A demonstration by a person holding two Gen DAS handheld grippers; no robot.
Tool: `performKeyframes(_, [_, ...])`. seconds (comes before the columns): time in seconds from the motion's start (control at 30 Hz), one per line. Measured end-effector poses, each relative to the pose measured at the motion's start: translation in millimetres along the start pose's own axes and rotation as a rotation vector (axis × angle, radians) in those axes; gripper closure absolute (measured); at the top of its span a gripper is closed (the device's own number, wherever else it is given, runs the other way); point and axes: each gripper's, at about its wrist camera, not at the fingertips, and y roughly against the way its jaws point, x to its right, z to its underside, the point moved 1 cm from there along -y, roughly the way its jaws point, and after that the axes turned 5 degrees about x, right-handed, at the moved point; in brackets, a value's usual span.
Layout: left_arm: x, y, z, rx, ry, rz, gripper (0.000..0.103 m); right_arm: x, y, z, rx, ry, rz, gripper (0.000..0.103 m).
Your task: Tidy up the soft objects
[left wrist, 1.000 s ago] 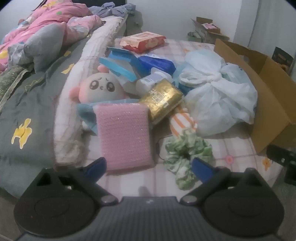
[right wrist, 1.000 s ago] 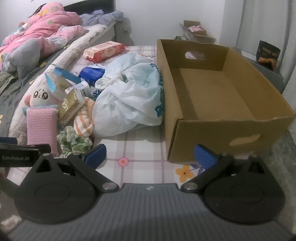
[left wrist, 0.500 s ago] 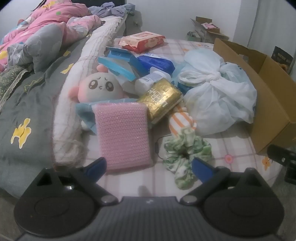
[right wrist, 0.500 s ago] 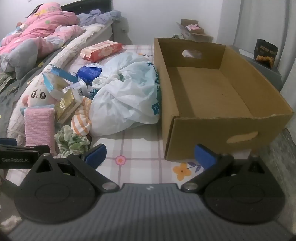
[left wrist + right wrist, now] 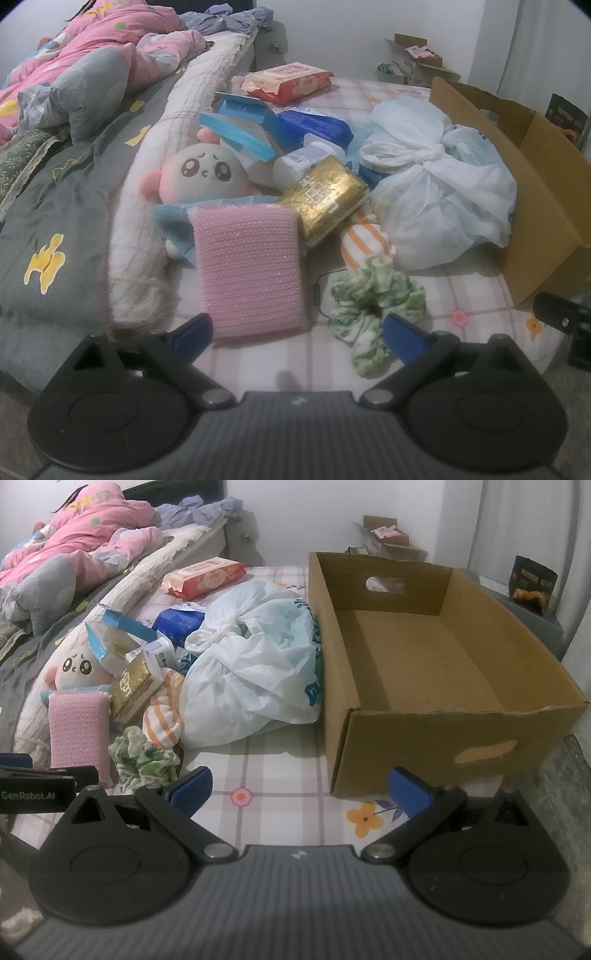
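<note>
**A:** Left wrist view first: what do your tongs have there?

**B:** Nothing. My left tongs (image 5: 297,332) are spread wide, empty, low over the bed (image 5: 476,295). The pink sponge (image 5: 249,269) lies flat just ahead of the left fingertip, and the green scrunchie (image 5: 373,299) sits just ahead of the right one.

**A:** And behind those?

**B:** A round plush toy (image 5: 201,175) with big eyes sits behind the sponge, touching it. Beside it a gold packet (image 5: 325,195) leans on an orange-striped cloth (image 5: 364,236), which touches the scrunchie. A knotted white plastic bag (image 5: 439,195) rests against the cardboard box (image 5: 550,206).

**A:** Your right side?

**B:** My right tongs (image 5: 301,790) are also spread and hold nothing. They hang over the checked sheet, in front of the box's near corner. The box (image 5: 424,664) stands open with a bare floor, and the bag (image 5: 255,672) touches its left wall. I can see 1 more thing: my left tongs at the frame's left edge, near the sponge (image 5: 79,731).
</note>
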Motion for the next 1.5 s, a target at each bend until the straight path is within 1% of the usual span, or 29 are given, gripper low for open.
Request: performKeyframes(1.5, [-2.4,-3.9,0.6,-0.010,0.004,-0.006,0.004,-3.8,-4.8,1.7,-0.011,-0.001,-0.002,0.001])
